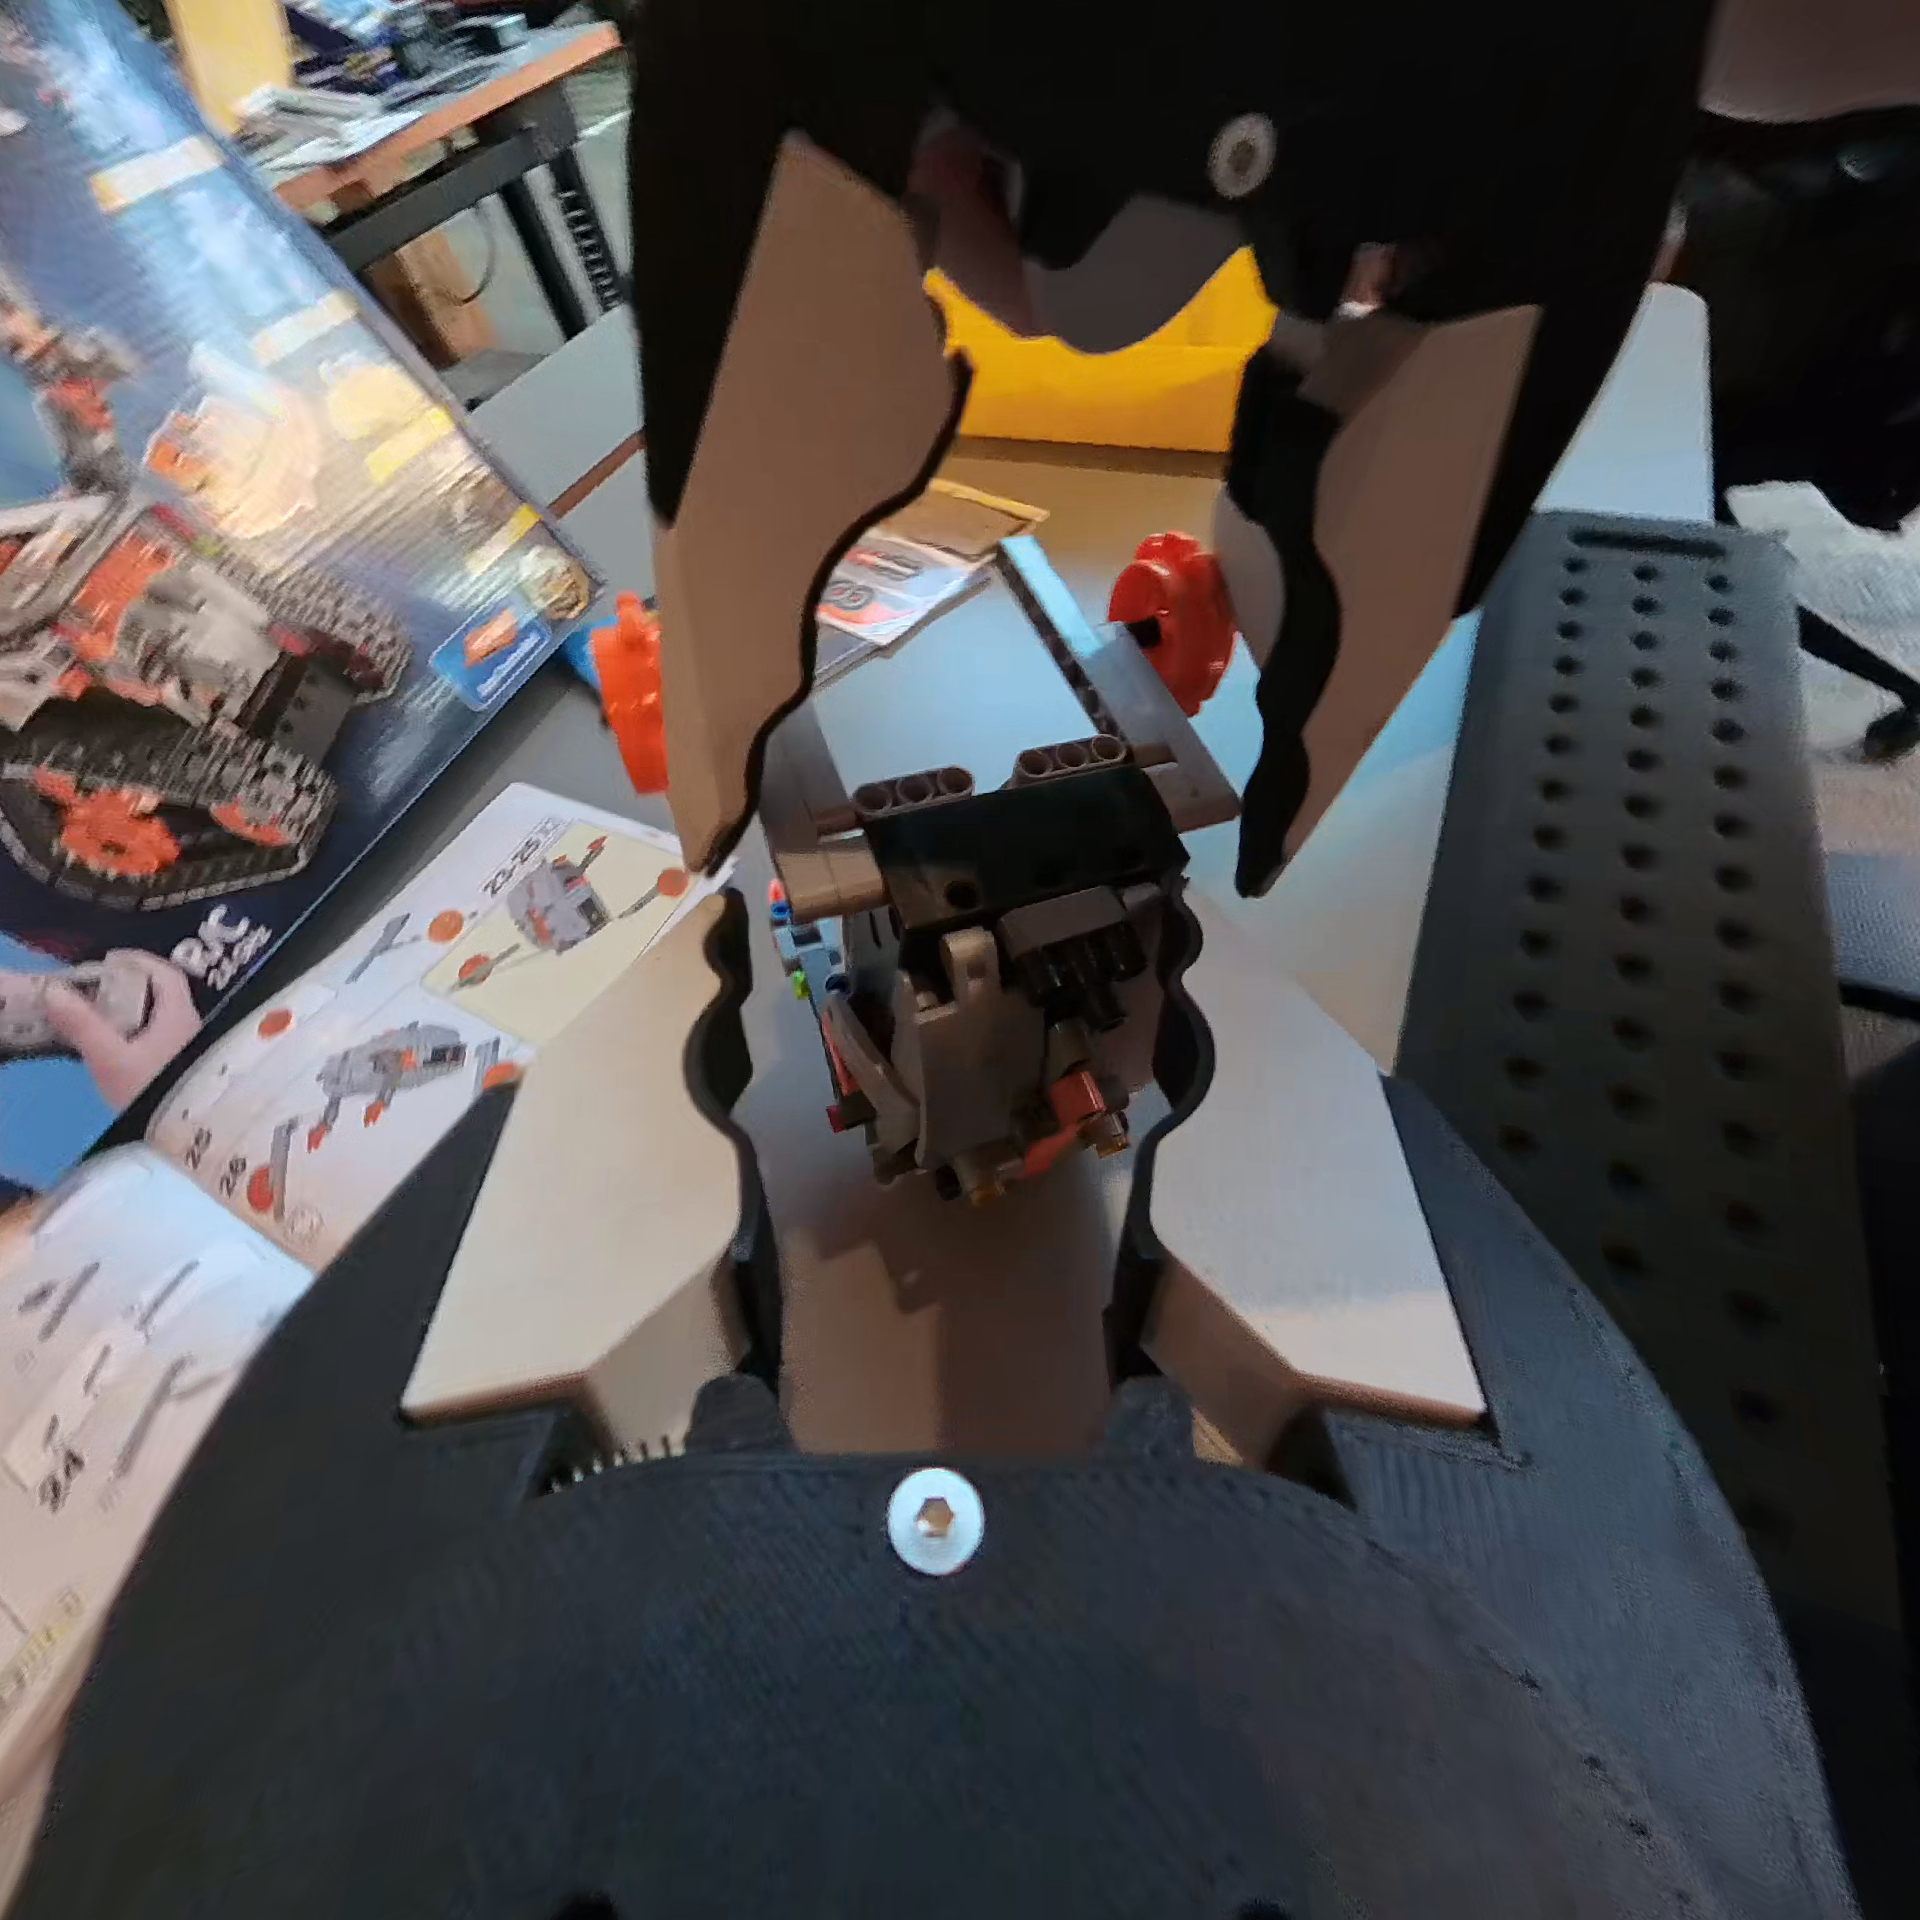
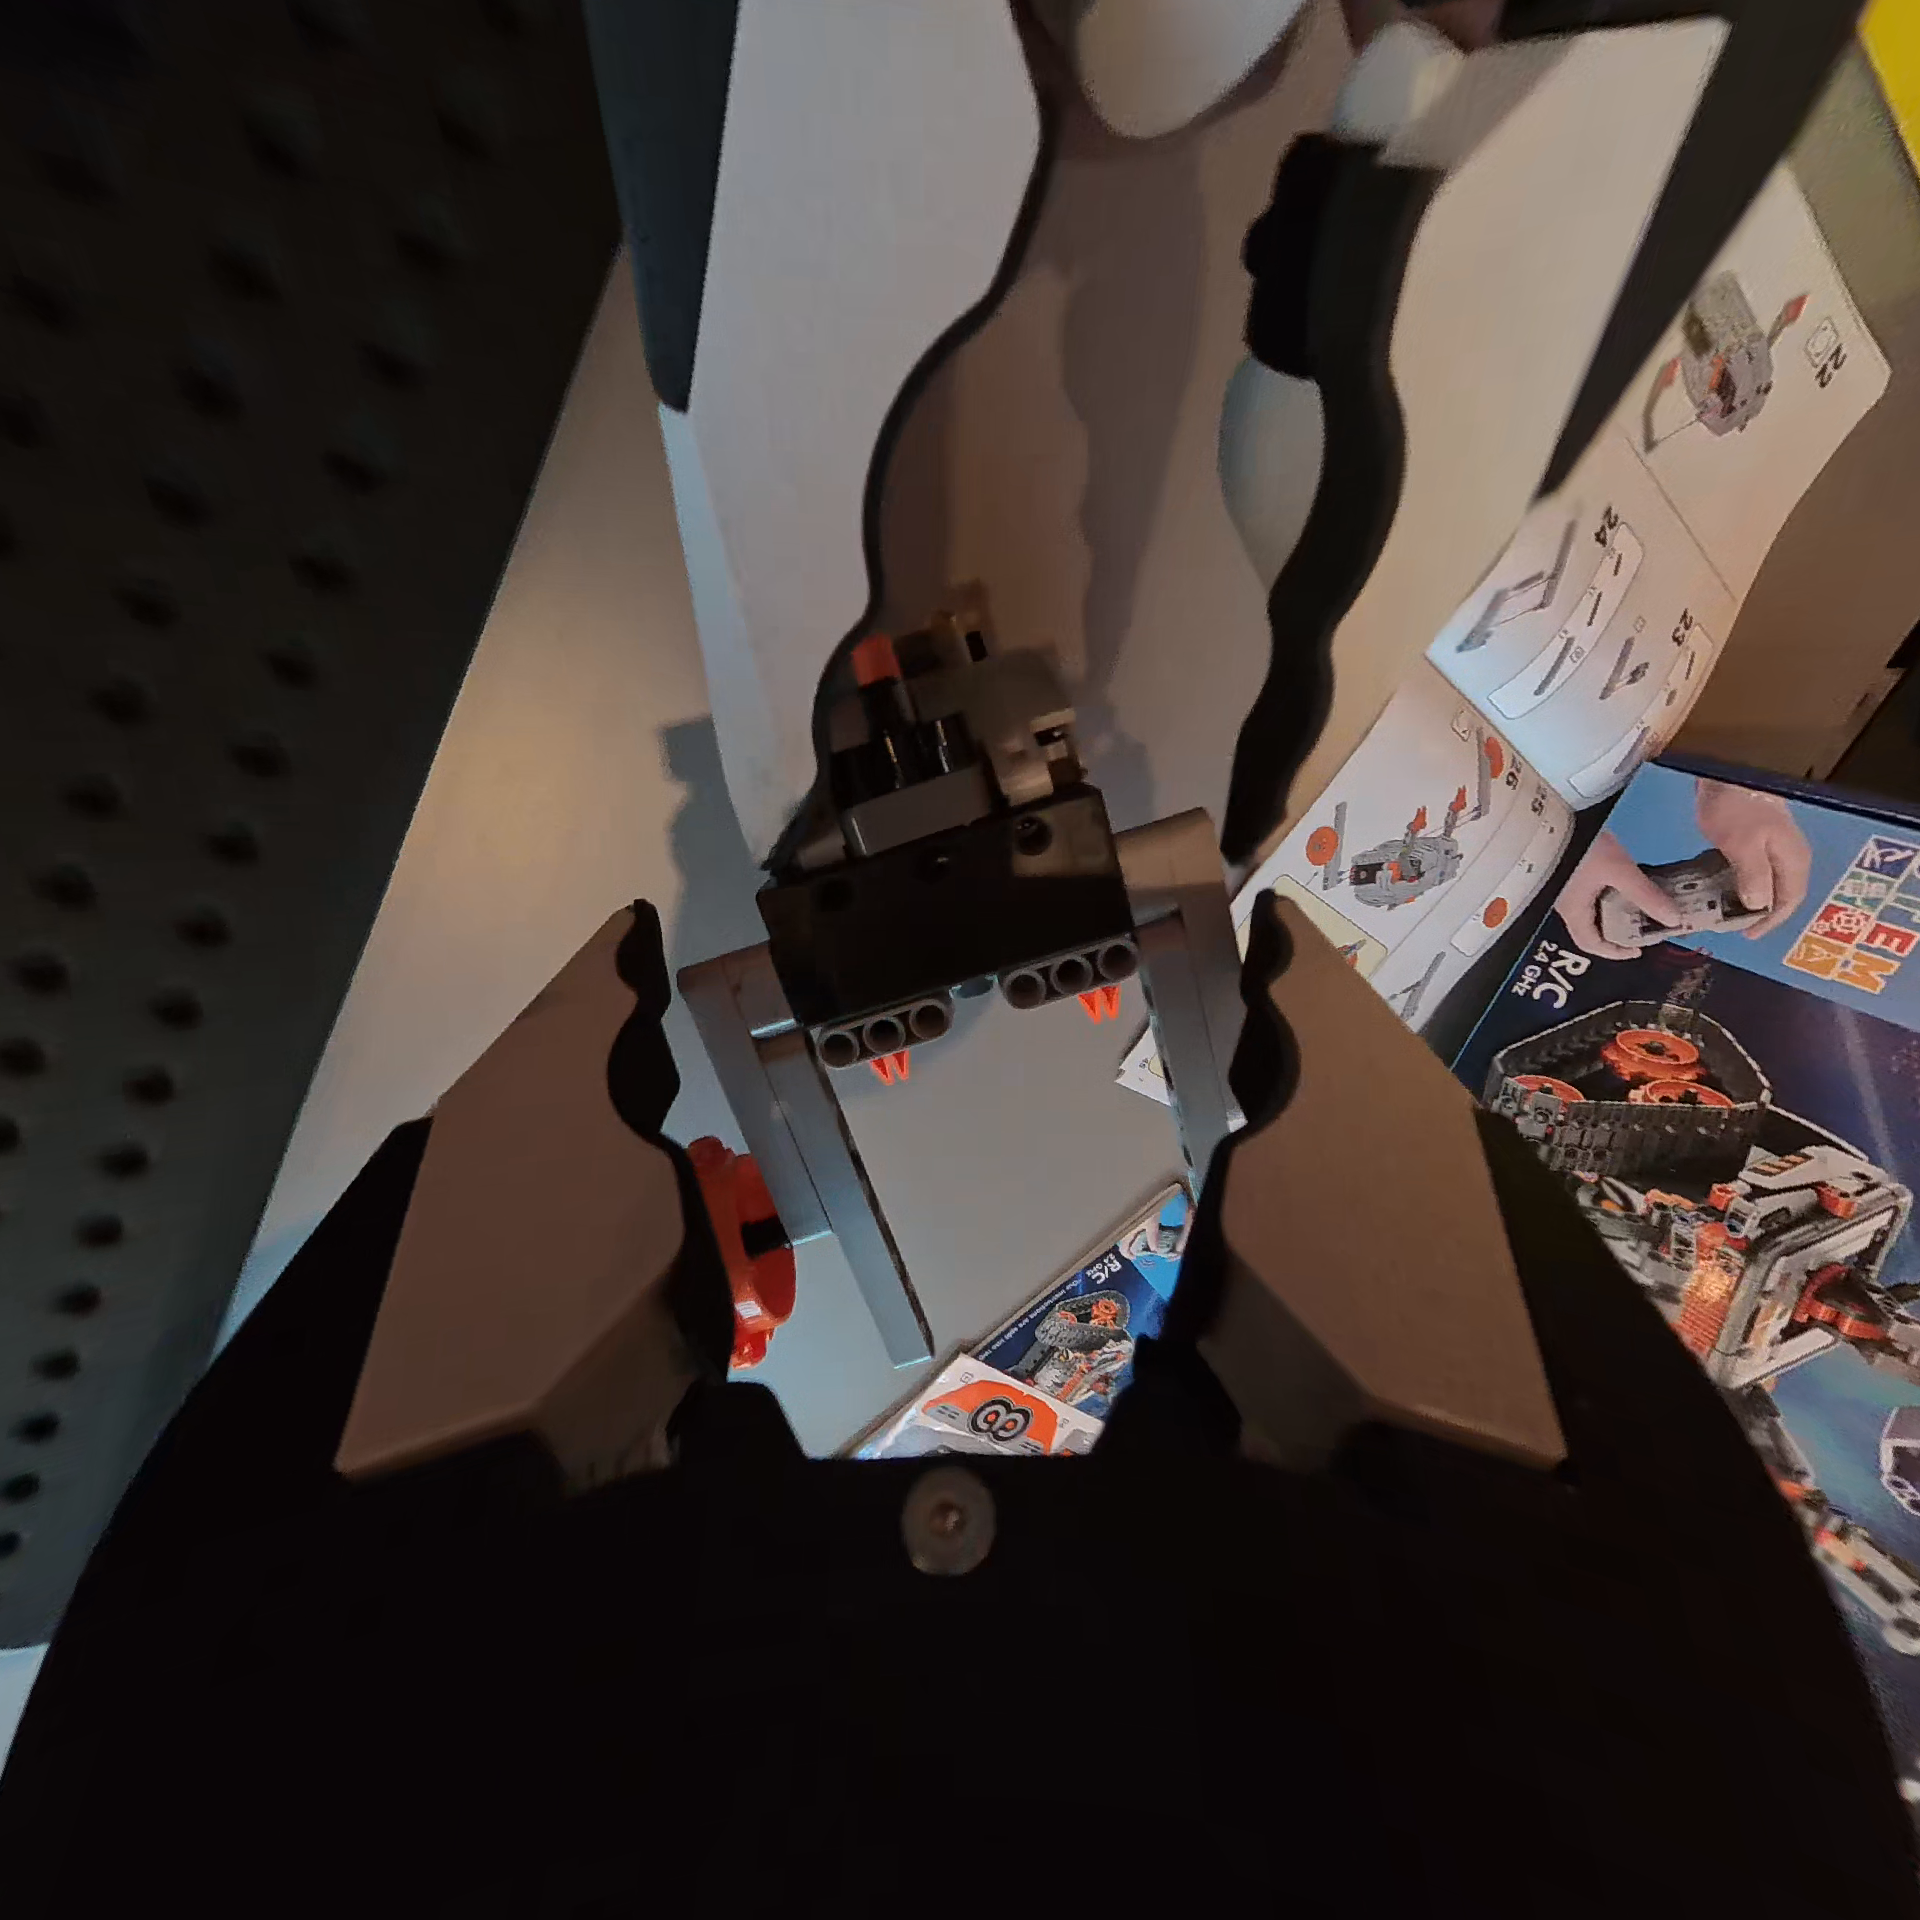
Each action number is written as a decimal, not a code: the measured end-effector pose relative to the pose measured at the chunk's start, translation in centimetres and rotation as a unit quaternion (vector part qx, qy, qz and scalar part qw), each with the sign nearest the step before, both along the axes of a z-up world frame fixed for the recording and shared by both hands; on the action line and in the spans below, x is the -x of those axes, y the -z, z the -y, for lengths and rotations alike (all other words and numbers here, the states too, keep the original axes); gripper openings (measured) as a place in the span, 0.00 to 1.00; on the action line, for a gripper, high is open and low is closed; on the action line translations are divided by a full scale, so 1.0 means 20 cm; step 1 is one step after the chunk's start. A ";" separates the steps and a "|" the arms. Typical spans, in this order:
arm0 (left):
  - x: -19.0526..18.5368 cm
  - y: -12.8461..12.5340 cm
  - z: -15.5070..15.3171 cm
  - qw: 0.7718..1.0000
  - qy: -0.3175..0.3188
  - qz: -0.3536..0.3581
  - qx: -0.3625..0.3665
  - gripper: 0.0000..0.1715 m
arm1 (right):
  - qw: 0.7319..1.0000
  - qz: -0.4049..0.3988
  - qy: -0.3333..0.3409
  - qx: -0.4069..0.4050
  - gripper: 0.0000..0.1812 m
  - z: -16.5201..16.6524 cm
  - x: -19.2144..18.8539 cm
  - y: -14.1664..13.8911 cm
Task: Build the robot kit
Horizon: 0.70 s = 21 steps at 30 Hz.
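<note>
Left wrist view: both hand-held grippers (image 1: 961,956) (image 2: 945,925) spread wide around brick model (image 1: 997,935).

Dim warm light, hard shadows, edges blurred, fisheye-warped.

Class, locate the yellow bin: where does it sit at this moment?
In the left wrist view the yellow bin sits at the far end of the table, upper centre, behind the right gripper and beyond the brick model.
</note>
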State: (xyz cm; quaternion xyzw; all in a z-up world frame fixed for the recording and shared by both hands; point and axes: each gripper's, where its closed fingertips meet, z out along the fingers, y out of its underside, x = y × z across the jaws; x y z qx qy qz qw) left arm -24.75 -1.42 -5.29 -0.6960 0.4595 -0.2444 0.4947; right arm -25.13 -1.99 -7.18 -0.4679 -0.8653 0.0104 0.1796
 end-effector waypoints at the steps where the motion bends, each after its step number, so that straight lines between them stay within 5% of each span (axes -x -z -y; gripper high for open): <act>1: 0.01 0.01 -0.01 1.000 -0.018 0.014 0.011 0.47 | 1.000 -0.004 0.007 0.006 0.61 0.00 0.01 0.00; 4: 0.04 0.01 -0.01 0.993 -0.067 0.080 0.050 0.47 | 0.999 -0.023 0.031 0.006 0.50 -0.04 0.04 -0.03; 7: 0.05 0.01 0.01 0.990 -0.094 0.104 0.035 0.47 | 0.999 -0.017 0.038 0.014 0.50 -0.04 0.04 -0.02; 10: 0.04 0.03 0.03 0.992 -0.093 0.087 0.026 0.42 | 0.998 0.000 0.052 0.027 0.52 -0.04 0.03 0.02; 17: 0.01 0.16 0.02 0.996 -0.088 0.008 0.012 0.52 | 0.996 -0.030 0.072 0.053 0.51 -0.09 0.08 0.02; 21: 0.03 0.20 -0.08 0.993 -0.106 -0.047 -0.019 0.38 | 0.991 -0.048 0.072 0.101 0.52 -0.09 0.09 -0.02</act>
